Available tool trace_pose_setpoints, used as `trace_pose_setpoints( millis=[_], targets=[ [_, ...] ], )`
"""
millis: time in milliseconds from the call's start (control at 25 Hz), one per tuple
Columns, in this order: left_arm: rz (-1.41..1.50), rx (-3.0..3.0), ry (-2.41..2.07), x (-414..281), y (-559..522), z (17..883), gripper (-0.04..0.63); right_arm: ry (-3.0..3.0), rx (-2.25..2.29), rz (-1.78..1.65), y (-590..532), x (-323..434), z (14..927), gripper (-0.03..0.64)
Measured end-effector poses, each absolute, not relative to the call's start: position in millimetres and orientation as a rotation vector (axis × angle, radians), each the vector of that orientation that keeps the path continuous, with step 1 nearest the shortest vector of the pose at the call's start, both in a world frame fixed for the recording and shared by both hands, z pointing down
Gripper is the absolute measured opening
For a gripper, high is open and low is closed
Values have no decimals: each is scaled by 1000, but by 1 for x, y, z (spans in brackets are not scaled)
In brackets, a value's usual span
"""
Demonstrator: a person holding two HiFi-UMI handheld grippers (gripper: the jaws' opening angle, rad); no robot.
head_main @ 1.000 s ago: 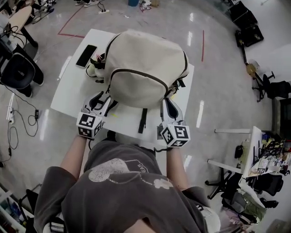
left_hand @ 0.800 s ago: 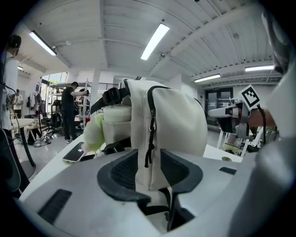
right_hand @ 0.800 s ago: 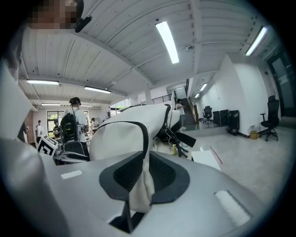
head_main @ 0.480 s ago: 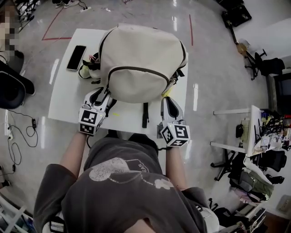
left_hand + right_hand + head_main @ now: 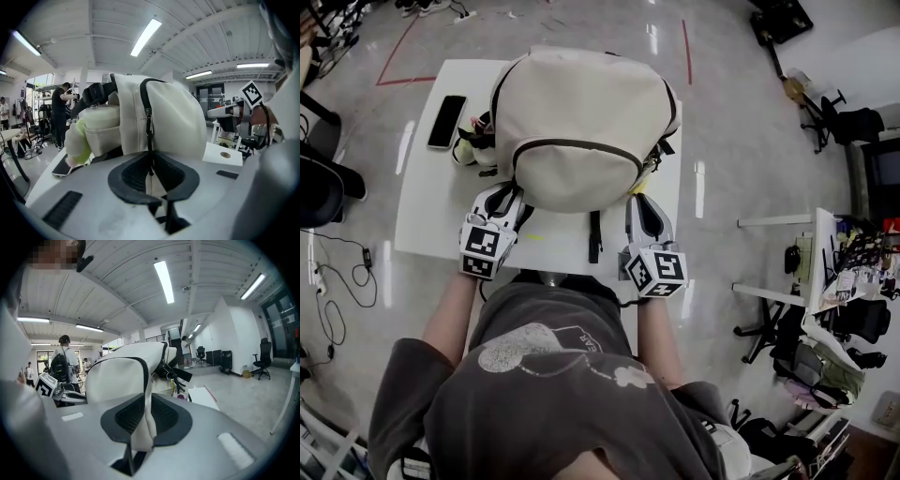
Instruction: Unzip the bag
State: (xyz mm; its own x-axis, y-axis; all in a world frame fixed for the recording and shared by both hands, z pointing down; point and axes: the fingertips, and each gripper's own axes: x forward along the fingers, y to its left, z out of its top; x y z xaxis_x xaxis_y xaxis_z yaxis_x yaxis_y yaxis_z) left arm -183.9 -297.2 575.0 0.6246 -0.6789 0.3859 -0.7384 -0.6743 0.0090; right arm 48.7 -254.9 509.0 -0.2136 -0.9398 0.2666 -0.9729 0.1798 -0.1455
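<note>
One white table [image 5: 422, 206] fills the middle of the floor. On it lies one cream bag [image 5: 581, 112], covering most of the far half. Its dark zipper [image 5: 572, 145] curves across the near face and is zipped shut along the length that shows.

Two claws meet the bag's near edge. The left gripper [image 5: 508, 199] sits at the near left corner. Its jaws have just been closing, and they now clench the bag right at the zipper line, with the dark pull strip running down between the pads. The right gripper [image 5: 639, 202] sits at the near right corner and grasps a fold of the bag's cream cloth.

One black strap [image 5: 593, 236] trails toward the near edge between the two claws. One black phone [image 5: 446, 121] lies at the far left of the table. One soft yellow-green thing [image 5: 467, 148] is pressed against the bag's left side, between the phone and the bag.
</note>
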Motion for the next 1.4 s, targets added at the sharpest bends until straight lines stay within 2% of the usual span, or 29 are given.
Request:
trace_pose_setpoints(
  millis=[360,800,920,1000,1200,1400],
  targets=[
    [402,2577,-1349,-218,-297,547,38,-2410,1721,398,-275,44,502,49],
    [280,2503,-1454,-229,-293,515,35,-2553,1624,439,-274,47,484,118],
    [230,2504,-1460,-228,-291,504,34,-2587,1566,449,-280,36,480,155],
    [203,2498,-1458,-227,-291,500,34,-2562,1544,440,-288,32,484,155],
    [147,2492,-1461,-225,-291,484,32,-2510,1519,398,-294,28,484,107],
    [112,2482,-1490,-224,-295,473,31,-2532,1505,405,-292,28,484,101]
  ],
)
